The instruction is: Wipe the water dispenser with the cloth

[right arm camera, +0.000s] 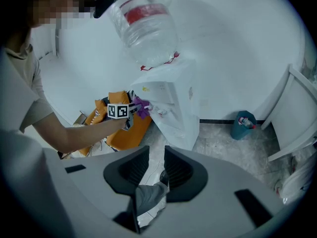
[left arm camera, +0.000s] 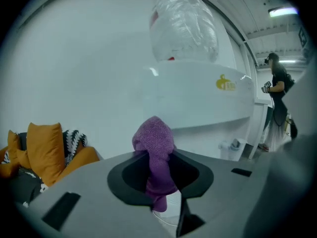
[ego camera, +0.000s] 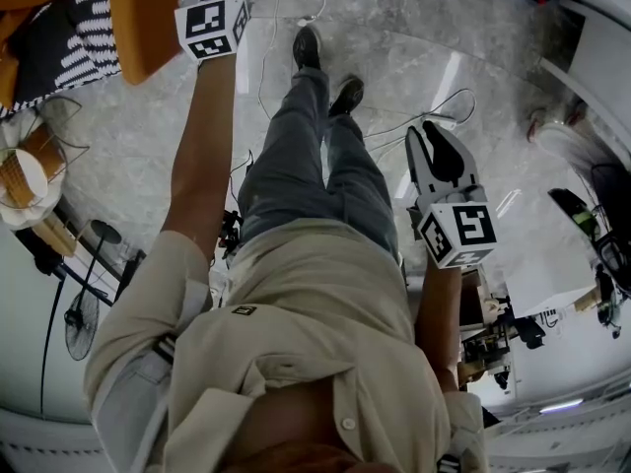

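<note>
The white water dispenser [right arm camera: 174,105] stands against the wall with a clear bottle [right arm camera: 146,26] on top. In the left gripper view its body [left arm camera: 198,100] and bottle [left arm camera: 183,26] fill the space ahead. My left gripper [left arm camera: 158,165] is shut on a purple cloth [left arm camera: 156,150] that bunches above the jaws. The right gripper view shows that cloth [right arm camera: 142,106] held up at the dispenser's front, by the taps. My right gripper [right arm camera: 157,155] hangs low by my side [ego camera: 434,131], with a narrow gap between its jaws and nothing in them.
Orange cushions [left arm camera: 44,150] and a black-and-white patterned pillow [ego camera: 84,33] lie left of the dispenser. A teal bin [right arm camera: 243,123] stands to its right by white furniture [right arm camera: 297,113]. Cables [ego camera: 286,28] trail on the marble floor. Another person [left arm camera: 277,90] stands far right.
</note>
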The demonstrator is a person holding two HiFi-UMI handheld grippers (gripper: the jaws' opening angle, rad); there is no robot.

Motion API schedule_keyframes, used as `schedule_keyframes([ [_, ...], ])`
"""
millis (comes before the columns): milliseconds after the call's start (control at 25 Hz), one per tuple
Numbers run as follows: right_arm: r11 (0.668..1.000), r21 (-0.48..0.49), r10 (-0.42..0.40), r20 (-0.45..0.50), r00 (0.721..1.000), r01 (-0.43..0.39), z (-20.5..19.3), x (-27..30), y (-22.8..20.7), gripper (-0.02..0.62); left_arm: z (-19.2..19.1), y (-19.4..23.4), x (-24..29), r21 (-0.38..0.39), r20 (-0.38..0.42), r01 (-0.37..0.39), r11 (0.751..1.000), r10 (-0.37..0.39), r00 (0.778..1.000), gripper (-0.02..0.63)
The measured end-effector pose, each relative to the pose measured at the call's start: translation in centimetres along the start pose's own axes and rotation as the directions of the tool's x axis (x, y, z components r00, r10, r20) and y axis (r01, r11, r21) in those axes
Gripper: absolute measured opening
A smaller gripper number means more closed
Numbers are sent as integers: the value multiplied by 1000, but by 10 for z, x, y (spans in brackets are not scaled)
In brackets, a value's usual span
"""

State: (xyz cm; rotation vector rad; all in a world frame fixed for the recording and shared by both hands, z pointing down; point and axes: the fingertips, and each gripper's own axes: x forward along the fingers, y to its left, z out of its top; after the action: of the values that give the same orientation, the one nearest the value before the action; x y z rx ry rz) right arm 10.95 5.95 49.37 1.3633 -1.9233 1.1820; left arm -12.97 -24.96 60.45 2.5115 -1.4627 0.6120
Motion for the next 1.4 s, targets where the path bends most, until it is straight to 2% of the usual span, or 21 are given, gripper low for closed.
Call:
schedule_keyframes([
  [160, 1000, 13, -6, -6, 1000, 6, -7, -1, -3, 101, -37, -55, 11, -8, -81, 107, 994, -107, 991, 102],
  [320, 999, 30, -17, -15, 1000, 18, -19, -2, -10, 101, -71, -69, 30, -121, -128, 89, 989, -104, 986, 94],
  [480, 999, 47, -20, -27, 999, 22, -30, 3, -11, 101, -93, -80, 50, -192, -155, 82, 978, -113, 981, 98],
  [600, 998, 60, -26, -36, 999, 28, -40, 3, -15, 101, -101, -92, 63, -278, -152, 89, 956, -136, 979, 98],
  [720, 997, 73, -37, -41, 998, 39, -47, 3, -19, 101, -97, -122, 81, -345, -122, 155, 926, -208, 971, 103],
  [840, 995, 86, -43, -37, 998, 46, -49, 3, -21, 101, -90, -169, 91, -320, -123, 255, 912, -307, 944, 104],
  [960, 994, 93, -46, -34, 998, 49, -49, 1, -22, 101, -89, -233, 80, -245, -146, 412, 878, -454, 879, 104],
  [1000, 994, 93, -46, -32, 998, 48, -48, 1, -22, 101, -87, -248, 77, -216, -151, 445, 869, -480, 864, 85],
  [1040, 995, 93, -45, -29, 999, 47, -47, 2, -22, 101, -87, -254, 75, -212, -154, 453, 866, -488, 859, 97],
  [1120, 995, 91, -43, -28, 999, 45, -44, 2, -21, 101, -95, -244, 76, -257, -158, 423, 869, -469, 869, 100],
  [1200, 995, 90, -47, -30, 998, 49, -43, 3, -22, 101, -101, -214, 80, -268, -166, 359, 894, -410, 897, 101],
  [1320, 995, 89, -49, -34, 998, 52, -43, 4, -22, 101, -109, -136, 80, -257, -172, 202, 945, -251, 953, 100],
  [1400, 995, 84, -44, -37, 998, 47, -43, 6, -21, 101, -108, -78, 75, -234, -165, 100, 967, -141, 976, 100],
])
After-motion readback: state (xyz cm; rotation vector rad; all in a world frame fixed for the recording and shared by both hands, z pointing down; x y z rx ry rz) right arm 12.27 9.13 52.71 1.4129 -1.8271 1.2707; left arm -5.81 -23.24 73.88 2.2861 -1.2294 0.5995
